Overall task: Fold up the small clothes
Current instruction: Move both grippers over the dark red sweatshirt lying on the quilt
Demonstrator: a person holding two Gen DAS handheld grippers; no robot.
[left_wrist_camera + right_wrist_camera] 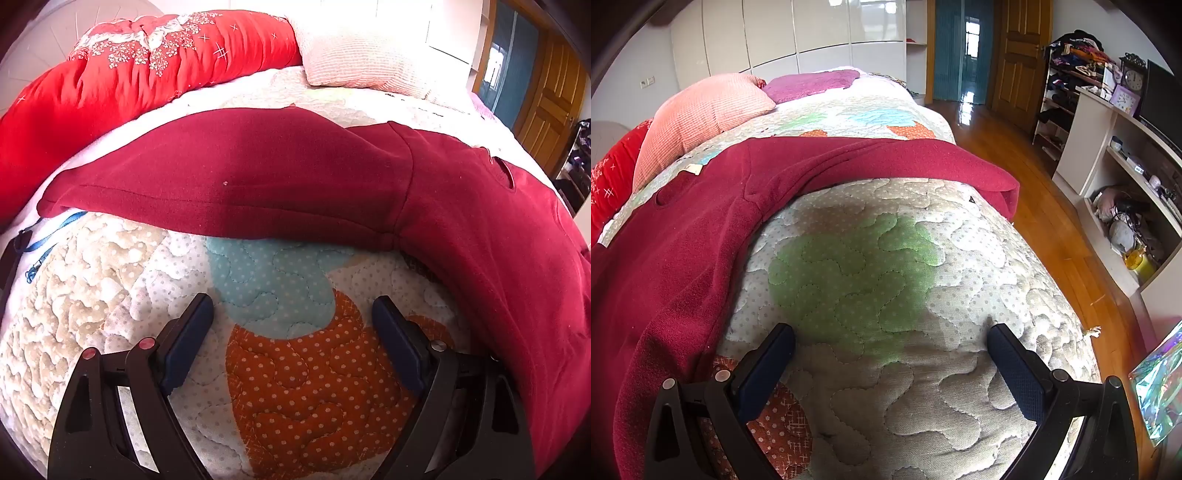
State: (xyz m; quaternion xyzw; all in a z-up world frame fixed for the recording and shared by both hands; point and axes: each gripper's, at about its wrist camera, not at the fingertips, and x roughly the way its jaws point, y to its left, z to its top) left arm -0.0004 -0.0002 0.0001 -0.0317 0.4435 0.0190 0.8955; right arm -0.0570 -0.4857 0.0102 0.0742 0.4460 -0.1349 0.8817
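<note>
The dark red fleece top (295,177) lies flat on the quilt (288,369), sleeves spread out sideways across the bed, while left gripper (291,317) and right gripper (892,345) hover wide and empty.

sweater (332,177): spread flat on quilt (295,369), sleeves out to both sides
left gripper (291,314): over bare quilt, just in front of left sleeve
right gripper (890,343): over quilt, in front of right sleeve
pillow (701,114): behind sweater
duvet (110,74): beside pillow, left
shelves (1126,184): right of bed, across floor
</note>
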